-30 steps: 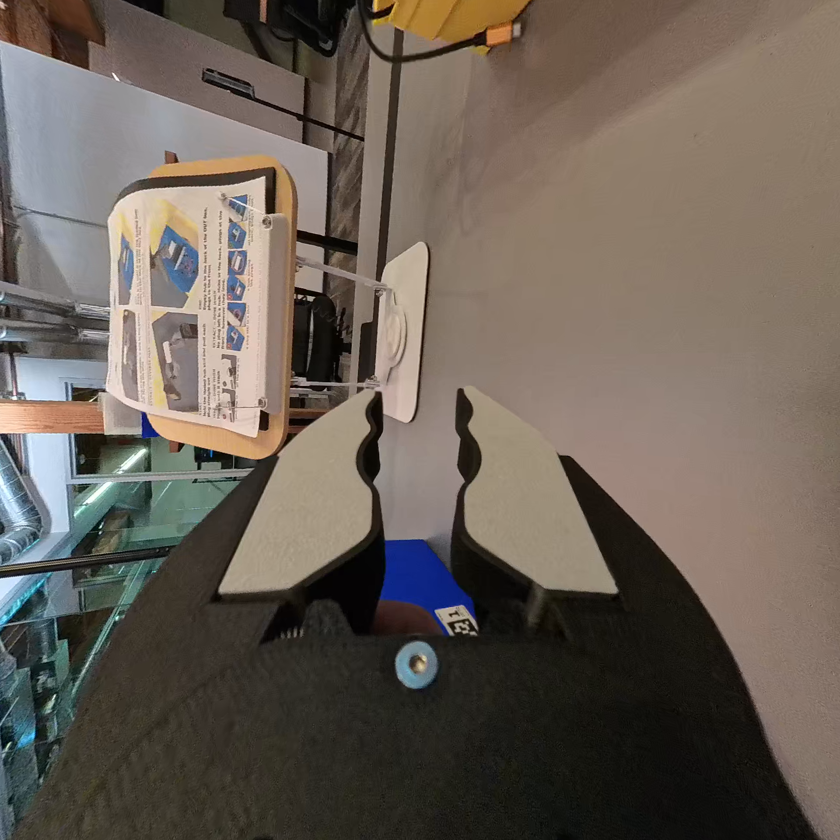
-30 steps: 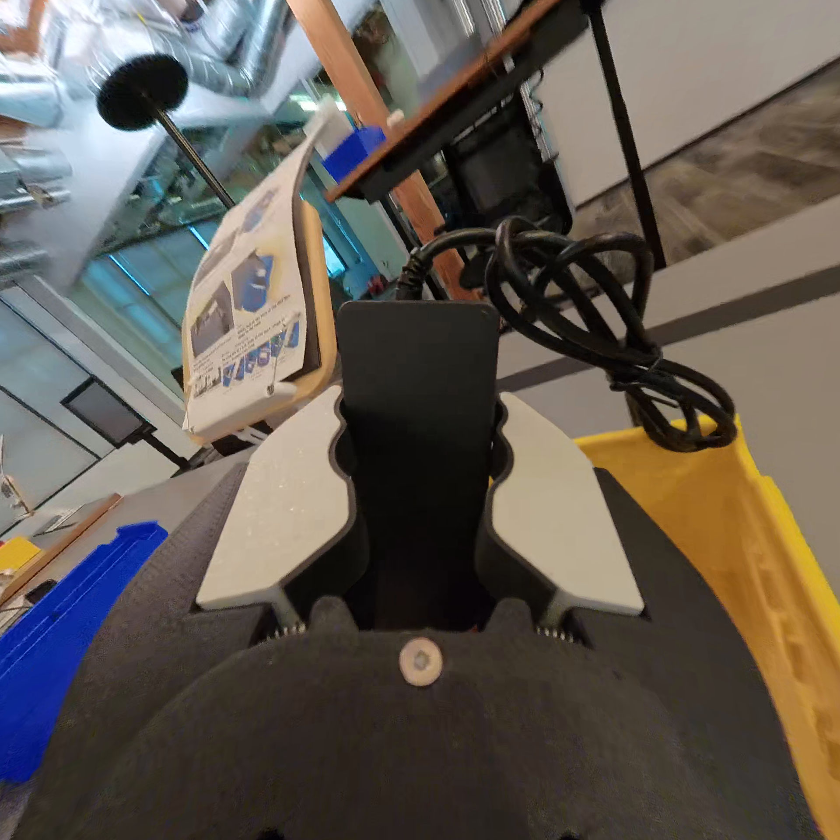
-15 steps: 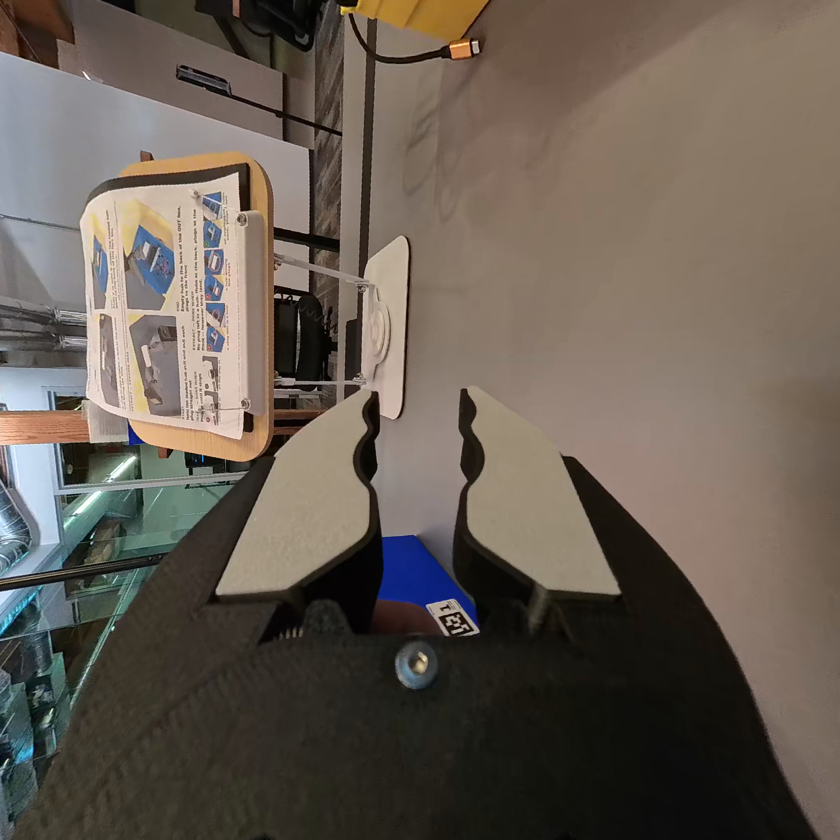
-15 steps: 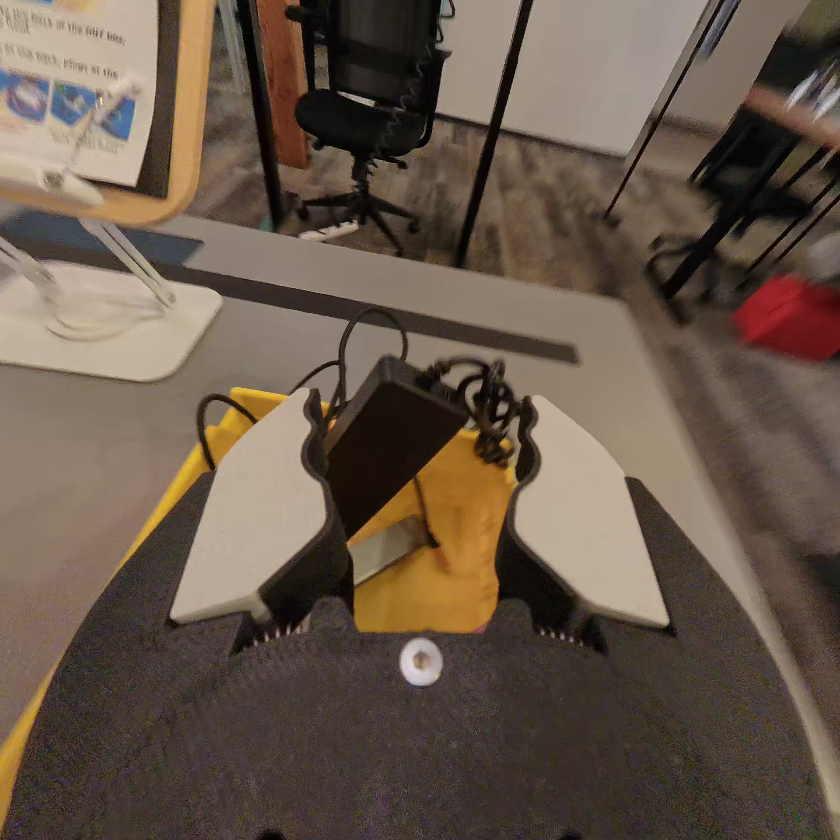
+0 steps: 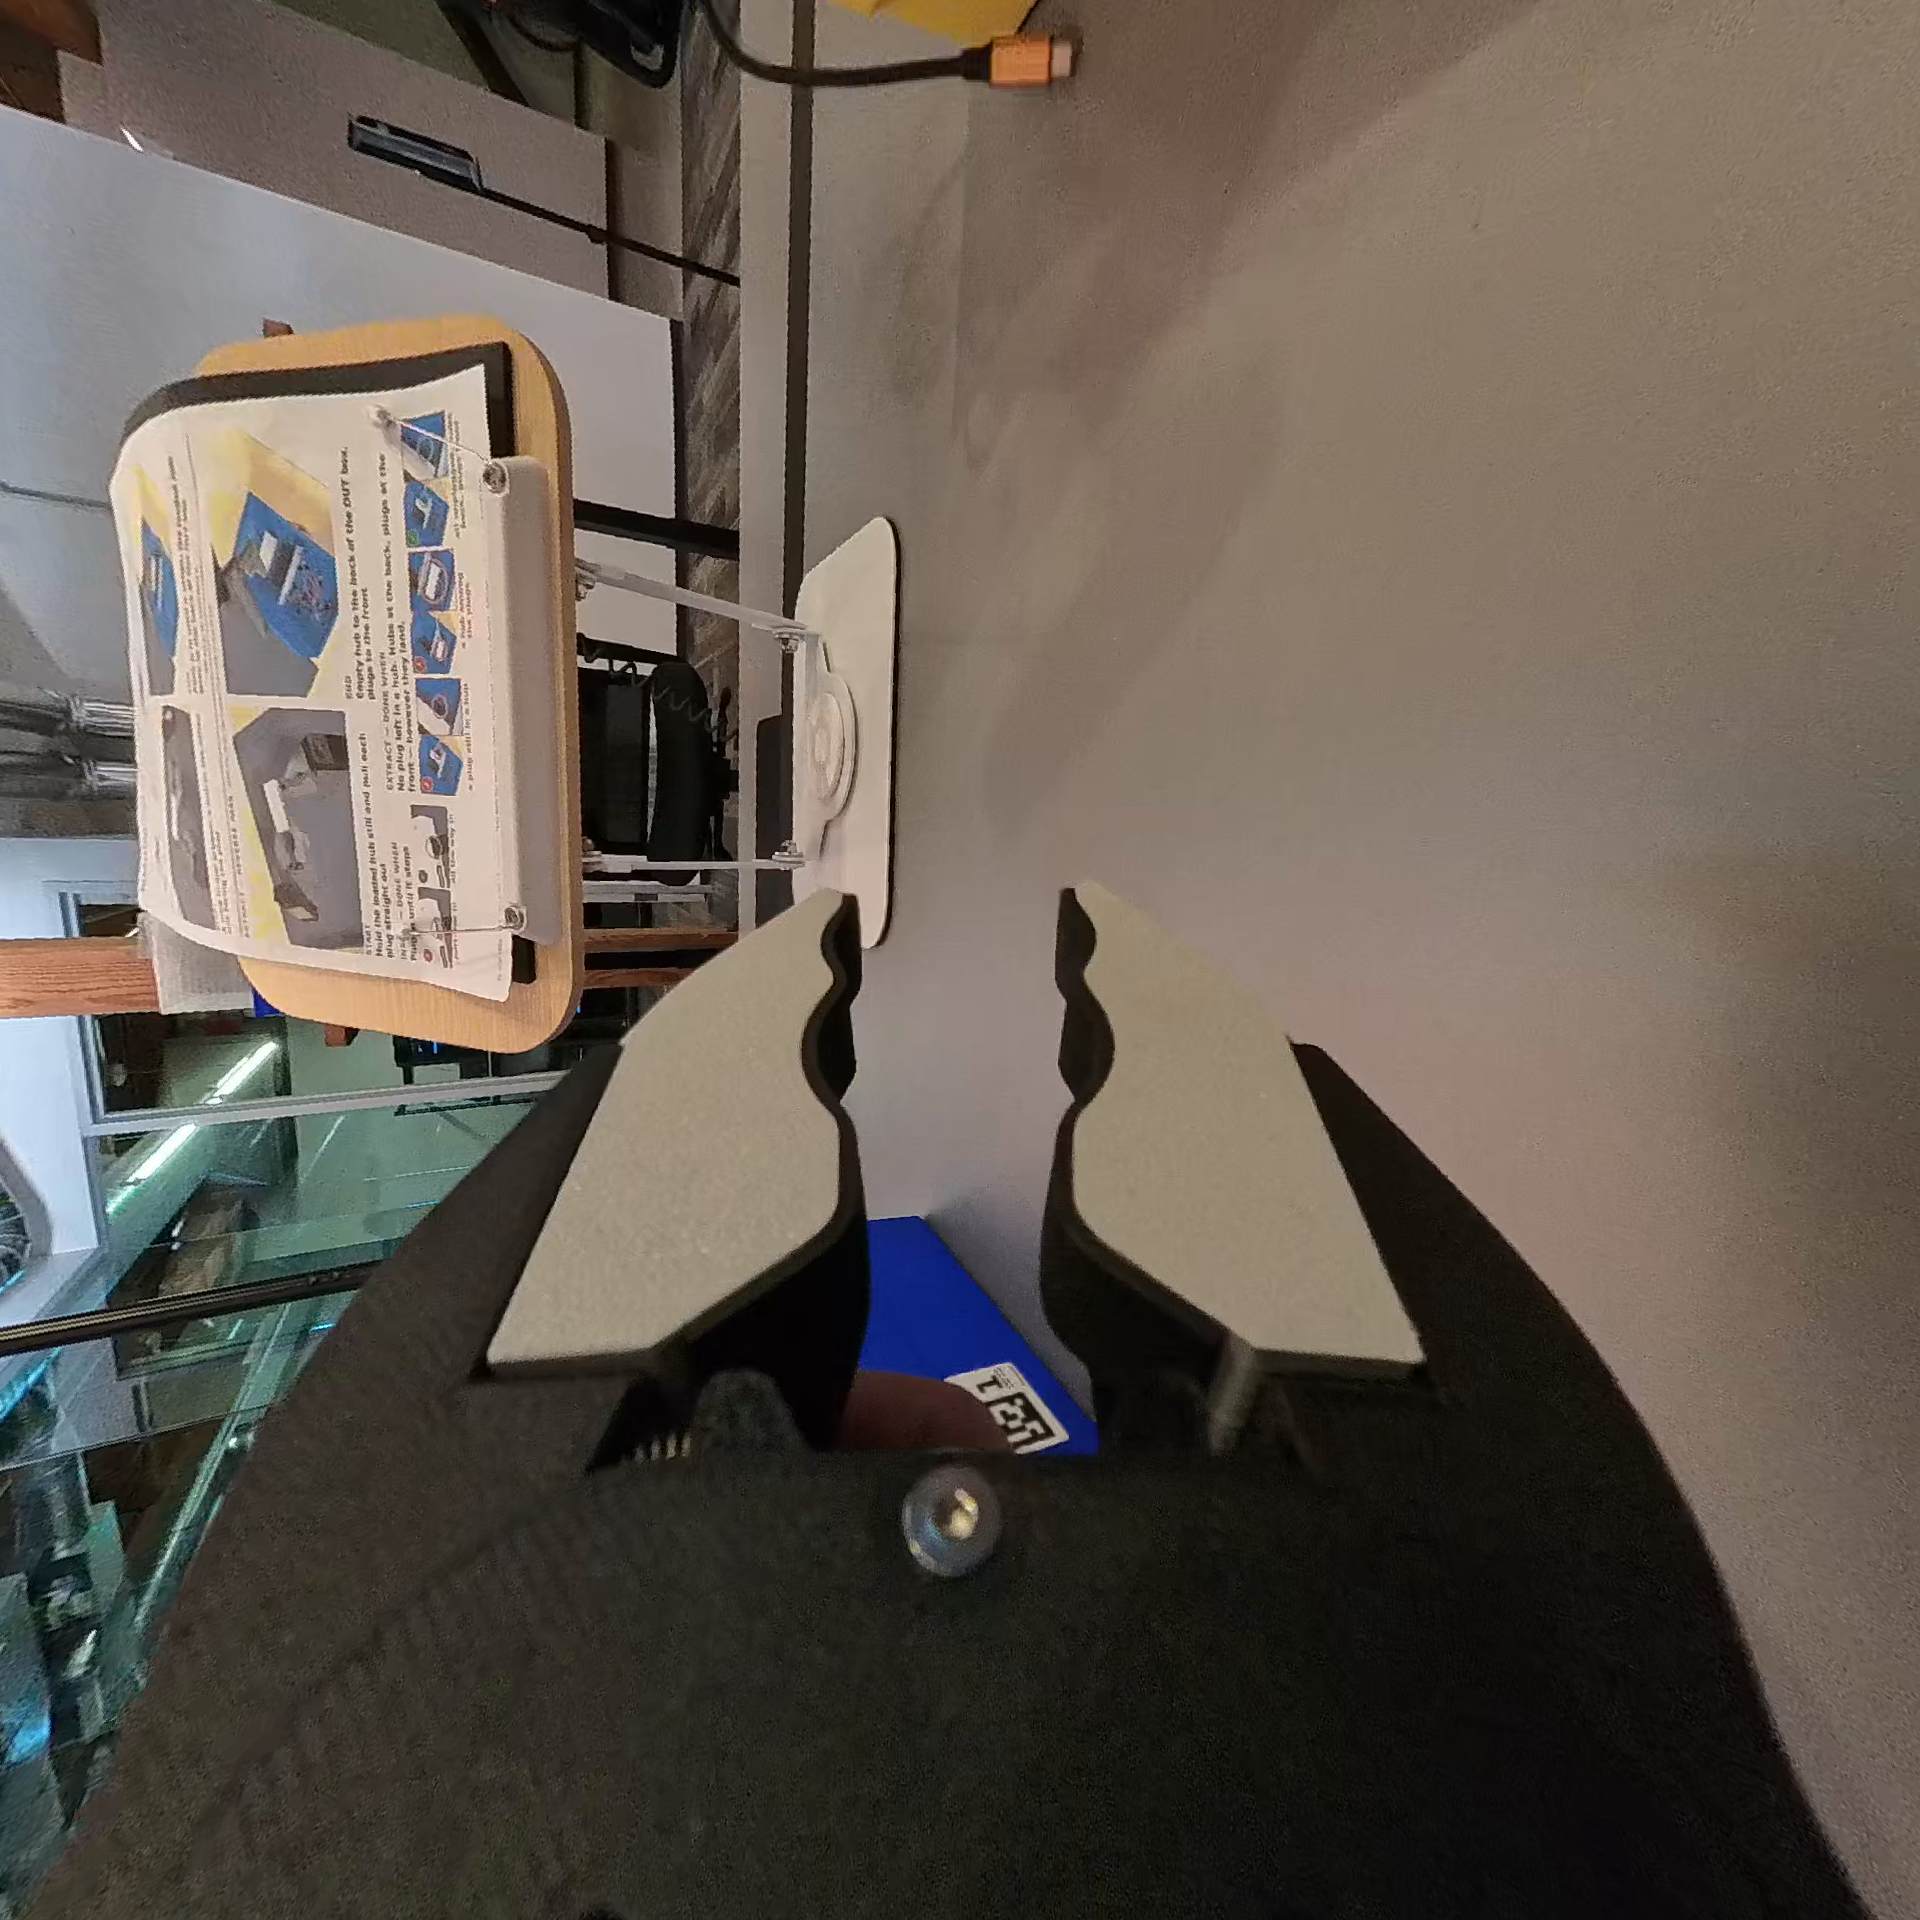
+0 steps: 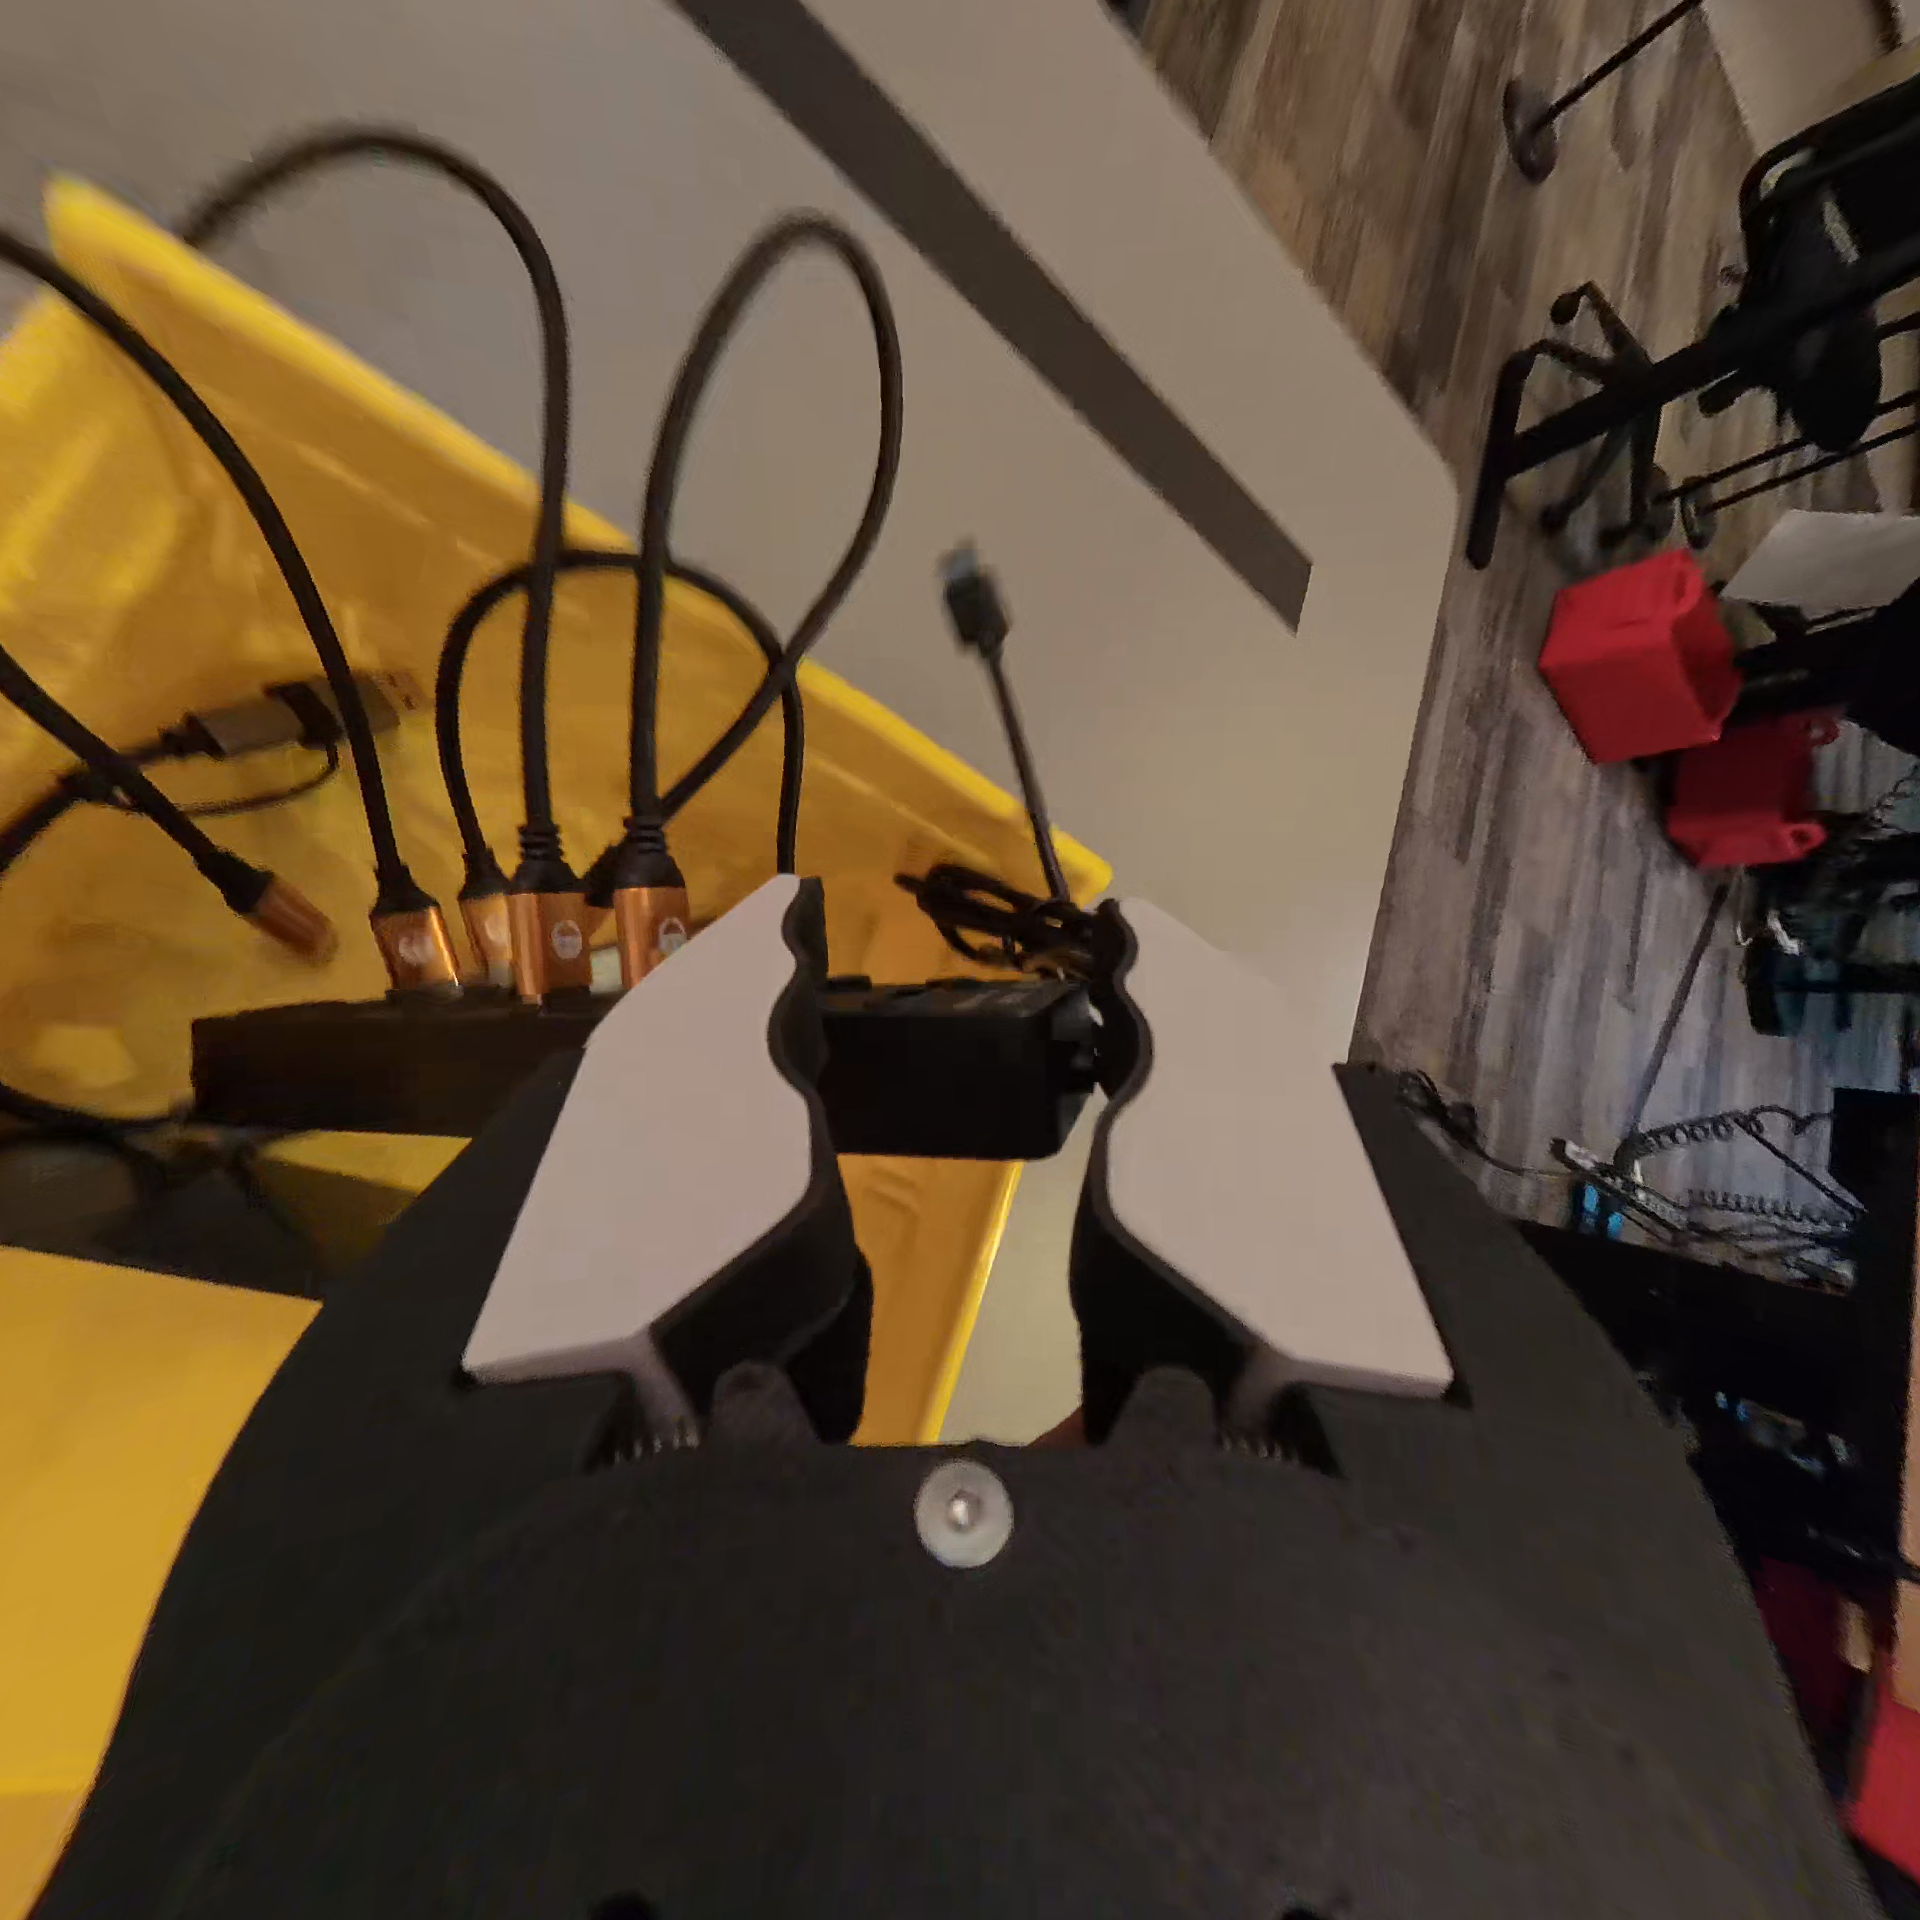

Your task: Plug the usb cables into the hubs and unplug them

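Observation:
In the right wrist view my right gripper point(image 6: 961, 904) is open over a yellow bin point(image 6: 208, 416). A black hub point(image 6: 395, 1049) lies in the bin with several orange-ended USB cables point(image 6: 551, 935) plugged into its top. A black block point(image 6: 935, 1060) with a bundled cord point(image 6: 997, 925) sits just beyond my fingertips; whether it is part of that hub I cannot tell. One orange plug point(image 6: 291, 914) hangs loose. My left gripper point(image 5: 956, 914) is open and empty over the grey table point(image 5: 1455, 623). An orange plug point(image 5: 1023, 57) lies far ahead.
A document stand point(image 5: 343, 675) with a white base point(image 5: 857, 727) stands at the table's far side. A blue bin point(image 5: 935, 1309) lies under my left gripper. The table edge point(image 6: 1392, 727) is close on the right, with red boxes point(image 6: 1631, 655) on the floor beyond. The tips of one gripper are about 45 centimetres away from the tips of the other.
My right gripper let go of the black hub it held a second ago, dropped it into the yellow bin, then swung to a new angle. My left gripper barely moved.

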A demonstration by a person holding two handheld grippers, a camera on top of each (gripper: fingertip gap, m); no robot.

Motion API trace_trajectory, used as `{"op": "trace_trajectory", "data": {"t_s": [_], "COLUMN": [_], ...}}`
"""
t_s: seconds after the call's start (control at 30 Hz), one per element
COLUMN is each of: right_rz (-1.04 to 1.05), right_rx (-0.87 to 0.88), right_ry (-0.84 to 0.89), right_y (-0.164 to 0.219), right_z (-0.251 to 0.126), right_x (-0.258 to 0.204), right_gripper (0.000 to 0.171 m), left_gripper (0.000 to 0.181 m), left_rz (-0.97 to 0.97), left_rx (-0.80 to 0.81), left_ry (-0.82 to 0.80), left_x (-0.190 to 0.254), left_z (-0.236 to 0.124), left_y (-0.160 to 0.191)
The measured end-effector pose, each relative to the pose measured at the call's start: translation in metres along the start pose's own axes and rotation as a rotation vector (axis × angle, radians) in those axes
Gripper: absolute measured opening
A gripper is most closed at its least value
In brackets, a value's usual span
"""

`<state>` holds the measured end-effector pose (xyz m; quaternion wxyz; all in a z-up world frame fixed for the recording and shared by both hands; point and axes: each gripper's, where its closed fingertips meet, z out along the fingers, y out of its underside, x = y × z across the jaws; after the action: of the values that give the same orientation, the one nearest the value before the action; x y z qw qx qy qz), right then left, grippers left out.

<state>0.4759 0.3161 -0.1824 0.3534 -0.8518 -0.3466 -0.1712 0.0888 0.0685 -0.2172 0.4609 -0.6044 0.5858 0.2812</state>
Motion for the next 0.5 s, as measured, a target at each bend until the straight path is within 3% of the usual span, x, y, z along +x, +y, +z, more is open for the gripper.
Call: {"op": "trace_trajectory", "data": {"t_s": [0.2,0.23,0.27,0.37,0.5], "right_rz": [-0.01,-0.05,-0.114,-0.205,-0.253], "right_rx": [-0.114,-0.14,-0.18,-0.213,-0.244], "right_ry": [-0.022,-0.02,0.0,0.079,0.062], "right_y": [0.031,0.035,0.042,0.045,0.047], "right_z": [0.005,0.005,0.007,0.011,0.012], "right_x": [-0.001,-0.001,-0.002,0.001,0.0], "right_gripper": [0.045,0.022,0.015,0.015,0.014], "left_gripper": [0.037,0.037,0.037,0.038,0.039], "left_rz": [0.015,0.015,0.015,0.019,0.02], "left_rx": [-0.002,-0.003,-0.005,-0.013,-0.019], "left_ry": [0.008,0.009,0.009,0.016,0.02], "left_x": [0.004,0.004,0.004,0.006,0.008], "left_z": [0.001,0.001,0.0,0.001,0.002], "left_y": [-0.002,-0.002,-0.002,0.0,0.001]}}
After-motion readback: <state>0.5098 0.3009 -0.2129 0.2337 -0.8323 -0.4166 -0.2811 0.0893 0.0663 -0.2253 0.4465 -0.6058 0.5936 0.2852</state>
